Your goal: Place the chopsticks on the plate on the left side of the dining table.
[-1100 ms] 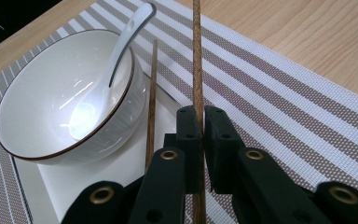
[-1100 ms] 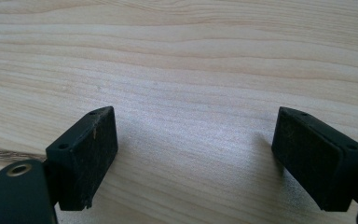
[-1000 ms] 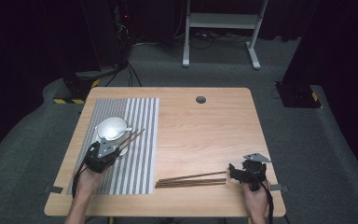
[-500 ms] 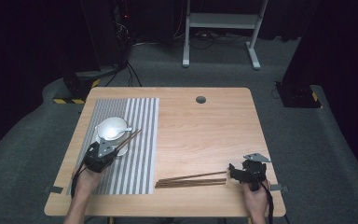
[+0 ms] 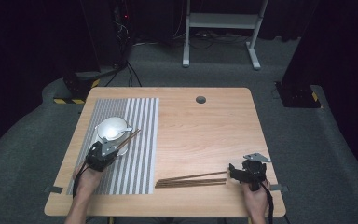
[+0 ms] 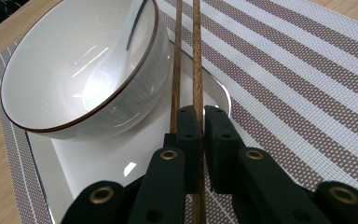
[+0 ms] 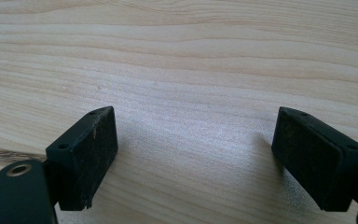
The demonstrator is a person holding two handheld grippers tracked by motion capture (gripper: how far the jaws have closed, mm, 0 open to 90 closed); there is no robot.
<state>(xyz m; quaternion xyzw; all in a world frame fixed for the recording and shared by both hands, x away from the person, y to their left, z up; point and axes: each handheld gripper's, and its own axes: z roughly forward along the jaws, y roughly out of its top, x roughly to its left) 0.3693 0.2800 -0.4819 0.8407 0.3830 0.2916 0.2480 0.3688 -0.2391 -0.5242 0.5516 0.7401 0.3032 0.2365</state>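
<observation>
My left gripper [image 5: 108, 150] [image 6: 203, 112] is shut on a pair of brown chopsticks [image 5: 129, 137] [image 6: 197, 56]. They reach forward over the rim of a white plate [image 6: 121, 161], beside a white bowl [image 5: 112, 128] [image 6: 74, 70]. The bowl has a thin brown rim, sits on the plate and holds a white spoon [image 6: 116, 51]. My right gripper [image 5: 233, 172] [image 7: 193, 154] stands open over bare wood, nothing between its fingers [image 7: 86, 149]. It sits at the right end of more brown chopsticks [image 5: 191, 179] lying flat near the table's front edge.
A striped grey and white placemat [image 5: 140, 154] [image 6: 284, 70] covers the left part of the wooden table [image 5: 205, 135] [image 7: 177, 56]. A round cable hole [image 5: 200, 99] is at the back. Dark floor and a desk frame [image 5: 219, 28] lie beyond.
The held chopsticks' far tips have shifted slightly left, toward the bowl. The right gripper has not moved.
</observation>
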